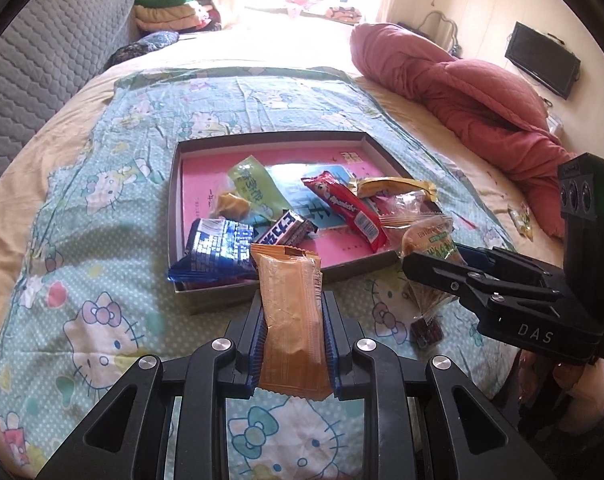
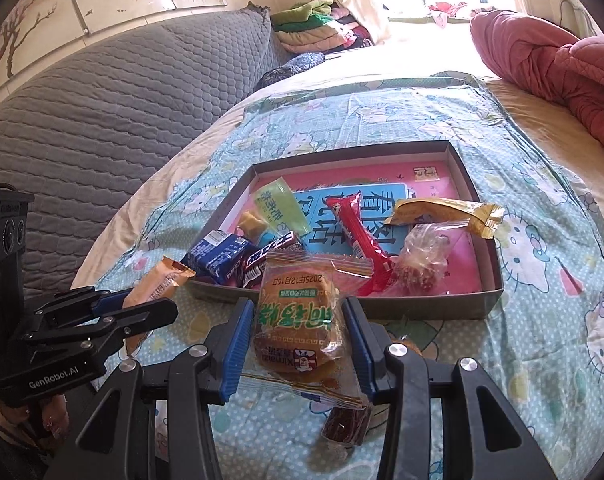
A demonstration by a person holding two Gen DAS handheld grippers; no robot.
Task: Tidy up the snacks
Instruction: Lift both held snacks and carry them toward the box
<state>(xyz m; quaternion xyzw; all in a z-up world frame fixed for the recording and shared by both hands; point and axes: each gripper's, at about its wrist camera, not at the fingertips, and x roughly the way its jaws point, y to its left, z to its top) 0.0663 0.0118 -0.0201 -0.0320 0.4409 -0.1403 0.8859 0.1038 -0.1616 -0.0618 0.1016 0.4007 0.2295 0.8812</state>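
Main thing here is a shallow grey cardboard box lid with a pink printed inside [image 1: 382, 152] [image 2: 458, 160], sitting on a light-blue cartoon-cat print sheet [image 1: 101, 208] [image 2: 542, 248] spread over the bed. It's already got a pile of snacks in it: a long red wrapped bar [image 1: 348, 210] [image 2: 356, 232], a pale green sachet [image 1: 253, 184] [image 2: 279, 204], a shiny blue foil pack [image 1: 215, 250] [image 2: 219, 254] hanging over the near-left corner, a dark purple-and-white candy bar [image 1: 283, 232] [image 2: 267, 256] right beside it, a yellow crinkly wrapper [image 1: 394, 188] [image 2: 446, 212] toward the right side, and a clear bag of brownish pieces [image 2: 422, 256] next to that.

The left gripper [image 1: 291, 312] [image 2: 157, 300] is clamped on an orange-tan plastic snack packet [image 1: 287, 320] [image 2: 161, 280], blue pads pressing both long sides. The packet's far end sticks out just over the near edge of the box lid.

The right gripper [image 2: 297, 320] [image 1: 438, 268] has a clear-wrapped round golden cake with green lettering [image 2: 297, 316] [image 1: 430, 244] between its blue pads. The pads sit right at the wrapper's sides, looks like a pinch on the plastic. It's held just in front of the lid's near edge, to the right of the other gripper.

Down on the sheet below the cake there's a small dark reddish-brown wrapped sweet [image 2: 348, 424] [image 1: 426, 330]. One more little yellow-green packet [image 1: 520, 220] lies off to the right, well away from the box, near the crumpled pink-red quilt [image 1: 482, 92] [image 2: 550, 56]. A grey quilted headboard cover [image 1: 41, 60] [image 2: 101, 120] runs along the left side.
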